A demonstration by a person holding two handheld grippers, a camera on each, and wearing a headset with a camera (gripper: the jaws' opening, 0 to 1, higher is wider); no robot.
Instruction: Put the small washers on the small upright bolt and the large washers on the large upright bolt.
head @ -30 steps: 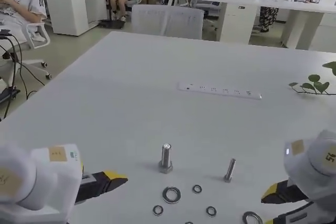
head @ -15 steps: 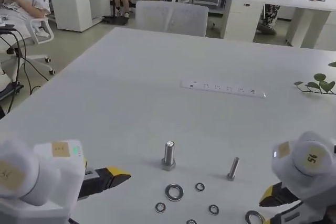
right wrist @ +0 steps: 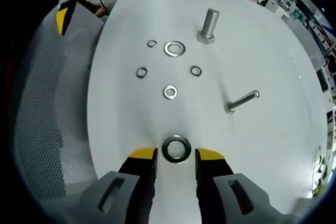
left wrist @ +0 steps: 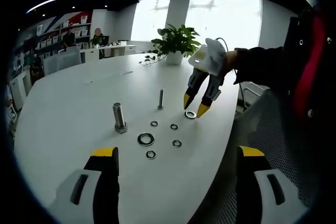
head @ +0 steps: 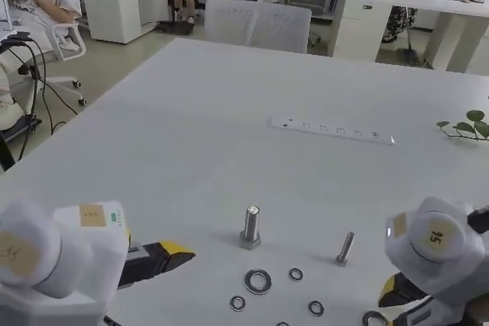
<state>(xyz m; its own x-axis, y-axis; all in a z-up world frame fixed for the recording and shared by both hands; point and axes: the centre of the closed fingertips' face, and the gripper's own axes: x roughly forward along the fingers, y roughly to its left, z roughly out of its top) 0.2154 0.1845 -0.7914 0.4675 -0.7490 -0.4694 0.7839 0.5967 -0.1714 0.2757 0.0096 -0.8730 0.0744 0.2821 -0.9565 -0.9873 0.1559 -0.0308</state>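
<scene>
- Right gripper [head: 390, 305]: it has moved inward across the table [head: 229, 135]. The gap between its white body and the small upright bolt [head: 345, 248] is clearly narrower than a second ago.
- Large washer [right wrist: 165, 149] at the near edge: a second ago it lay in plain sight beside the right gripper. Now the gripper's front covers part of it in the head view.
- Right gripper view: the washer now lies flat just ahead of the two yellow tips, in line with the gap between them, and the jaws stand apart.
- Headset camera: it has swung slightly. The power strip [head: 332, 129] and everything around it sit a little further right in the head view. This is a camera shift, not a move of the items.
</scene>
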